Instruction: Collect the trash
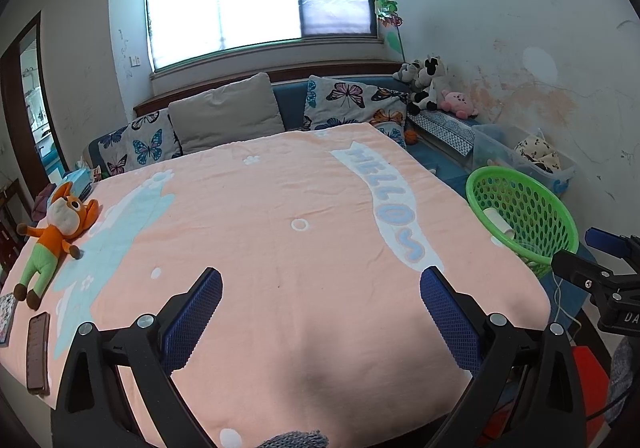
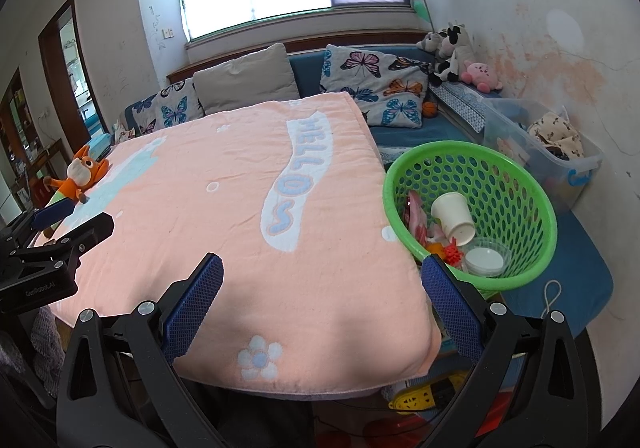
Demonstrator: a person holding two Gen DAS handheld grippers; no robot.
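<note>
Peach "HELLO" blanket point(image 2: 224, 216) over counter, no trash visible on it. Green perforated plastic basket point(image 2: 516, 184) just beside holds white paper cup point(image 2: 452, 216), wrappers. Left gripper point(image 1: 320, 312), right gripper point(image 2: 322, 302) spread wide, empty. Collection looks finished.

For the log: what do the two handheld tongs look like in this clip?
Both match: the left tongs and right tongs have black angular plastic frames with silver round bolts and two fingers faced with blue mesh-textured pads. White lettering marks each body, too partial to read in full. Grey knitted fabric shows at the bottom edge, perhaps a sleeve.
</note>
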